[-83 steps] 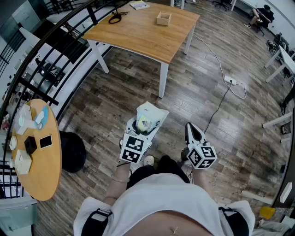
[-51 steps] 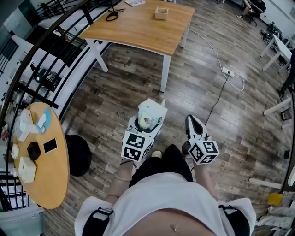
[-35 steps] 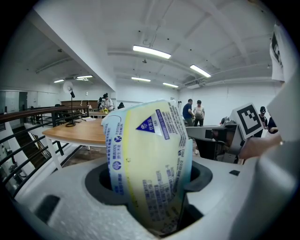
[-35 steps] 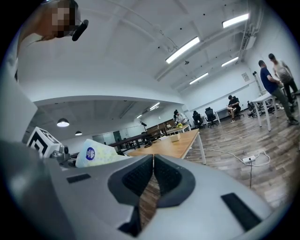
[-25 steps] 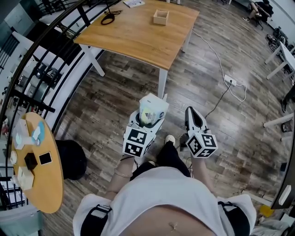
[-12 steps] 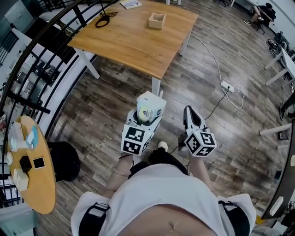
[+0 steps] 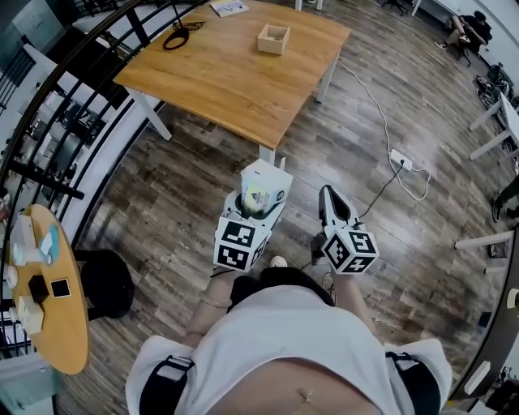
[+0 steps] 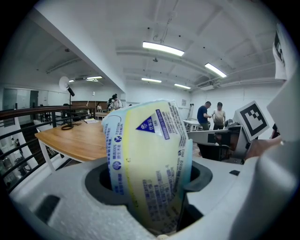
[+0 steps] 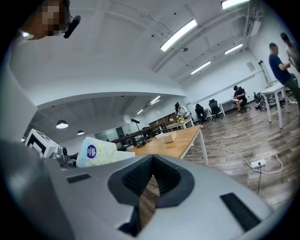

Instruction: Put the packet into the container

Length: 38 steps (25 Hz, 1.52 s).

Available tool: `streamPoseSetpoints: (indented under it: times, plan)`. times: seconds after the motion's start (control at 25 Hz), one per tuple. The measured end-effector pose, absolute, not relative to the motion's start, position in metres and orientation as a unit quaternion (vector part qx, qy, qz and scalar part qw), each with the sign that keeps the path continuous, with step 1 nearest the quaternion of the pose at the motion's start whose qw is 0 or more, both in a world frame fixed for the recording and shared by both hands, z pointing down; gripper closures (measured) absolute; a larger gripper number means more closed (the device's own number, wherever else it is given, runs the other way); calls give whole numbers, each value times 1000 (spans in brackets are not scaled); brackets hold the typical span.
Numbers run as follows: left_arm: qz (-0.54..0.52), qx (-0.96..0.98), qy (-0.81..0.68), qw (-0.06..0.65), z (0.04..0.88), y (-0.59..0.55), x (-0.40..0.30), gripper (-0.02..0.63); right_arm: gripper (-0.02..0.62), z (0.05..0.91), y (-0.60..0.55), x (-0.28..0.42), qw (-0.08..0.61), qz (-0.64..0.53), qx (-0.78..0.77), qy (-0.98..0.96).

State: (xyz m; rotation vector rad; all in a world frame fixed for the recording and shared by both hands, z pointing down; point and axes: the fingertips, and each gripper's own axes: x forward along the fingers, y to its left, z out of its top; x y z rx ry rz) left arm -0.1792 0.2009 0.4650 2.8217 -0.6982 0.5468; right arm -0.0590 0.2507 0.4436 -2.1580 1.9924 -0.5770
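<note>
My left gripper (image 7: 258, 204) is shut on a pale yellow and white packet (image 7: 263, 183), which stands upright between its jaws above the wooden floor. In the left gripper view the packet (image 8: 152, 164) fills the middle, with blue print on its face. My right gripper (image 7: 328, 193) is beside it on the right, shut and holding nothing; its dark pads (image 9: 140, 180) meet at the tip. The container, a small open wooden box (image 7: 273, 38), sits at the far end of a wooden table (image 7: 219, 73) ahead. That box (image 9: 168, 136) also shows in the right gripper view.
A black railing (image 7: 73, 105) runs along the left. A round table (image 7: 45, 324) with small items and a black stool (image 7: 105, 284) stand at lower left. On the big table lie a black cable (image 7: 176, 36) and a booklet (image 7: 227, 7). A power strip (image 7: 403, 158) lies on the floor.
The person has walked toward the wooden table, so it and the box sit nearer and lower in the head view. Both grippers keep their pose, the packet still held.
</note>
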Motion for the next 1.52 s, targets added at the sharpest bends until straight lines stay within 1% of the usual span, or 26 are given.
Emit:
streamPoseSetpoints:
  times: [0.96, 1.52]
  plan:
    - [190, 949, -230, 98, 468, 177, -136, 295, 584, 444, 236, -9, 80, -191, -732, 650]
    - [197, 952, -213, 100, 475, 114, -73, 295, 584, 452, 177, 46, 84, -198, -738, 640]
